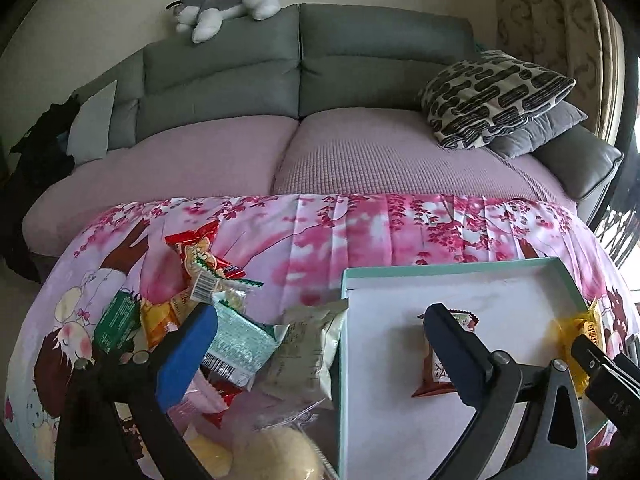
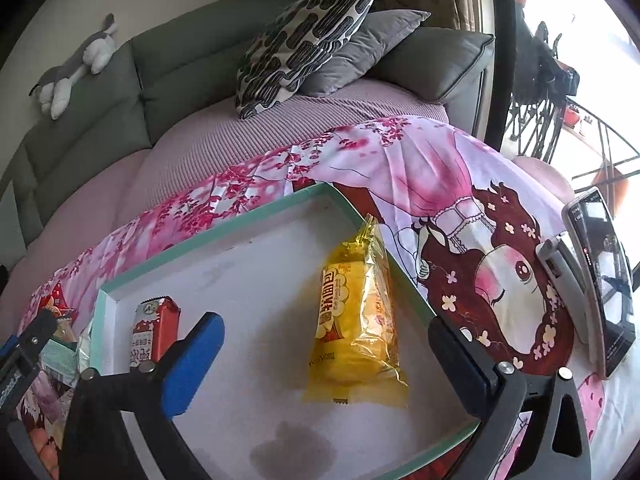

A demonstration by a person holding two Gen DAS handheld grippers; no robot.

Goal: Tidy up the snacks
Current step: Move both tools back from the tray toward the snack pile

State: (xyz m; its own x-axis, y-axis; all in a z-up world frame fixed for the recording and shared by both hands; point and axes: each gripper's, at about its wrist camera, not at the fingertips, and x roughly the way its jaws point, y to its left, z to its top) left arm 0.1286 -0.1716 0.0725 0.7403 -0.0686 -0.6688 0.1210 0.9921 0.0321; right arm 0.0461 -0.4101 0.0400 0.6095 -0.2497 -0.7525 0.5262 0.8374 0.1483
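A shallow white box with a mint-green rim lies on the pink cloth. Inside it lie a red-brown snack packet and a yellow bread packet. A pile of loose snack packets lies left of the box. My left gripper is open and empty, straddling the box's left rim, one finger over the pile, the other over the red-brown packet. My right gripper is open and empty, its fingers wide on either side of the yellow packet.
A phone on a stand sits at the right on the cloth. A grey sofa with cushions and a plush dog stands behind the table. A round bun in clear wrap lies near the front edge.
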